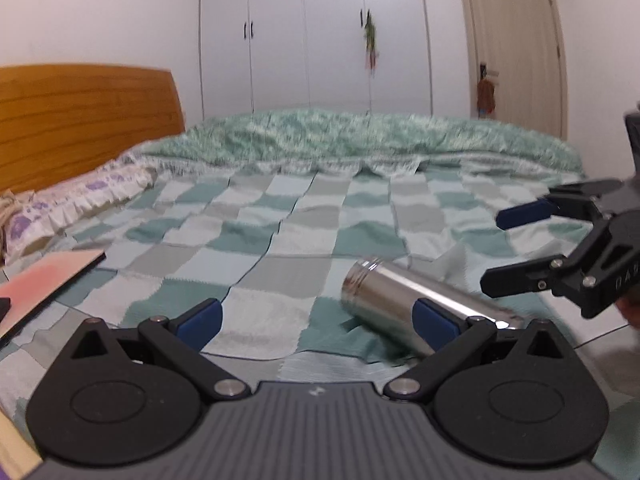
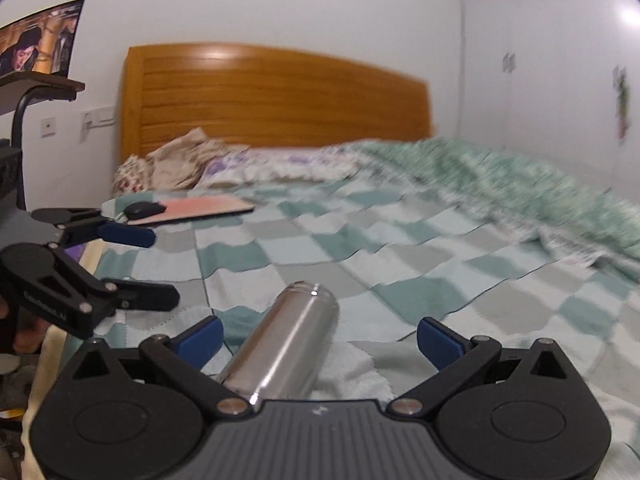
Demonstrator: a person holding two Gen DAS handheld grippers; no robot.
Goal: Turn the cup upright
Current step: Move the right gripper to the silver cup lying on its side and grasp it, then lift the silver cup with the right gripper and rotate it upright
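I'm over a bed (image 1: 280,216) w/ checked green cover; wood headboard (image 2: 276,96) at white wall (image 2: 280,0). White wardrobe (image 1: 312,36) behind, beige door (image 1: 516,40) beside it. Screen (image 2: 40,44) on stand, far left.

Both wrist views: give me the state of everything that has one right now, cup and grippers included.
Steel cup: lying on its side on the checked blanket, not gripped.
Right gripper: open, jaws either side of the cup.
Left gripper: open, holding nothing.
Wardrobe doors: closed.
Room door: closed.
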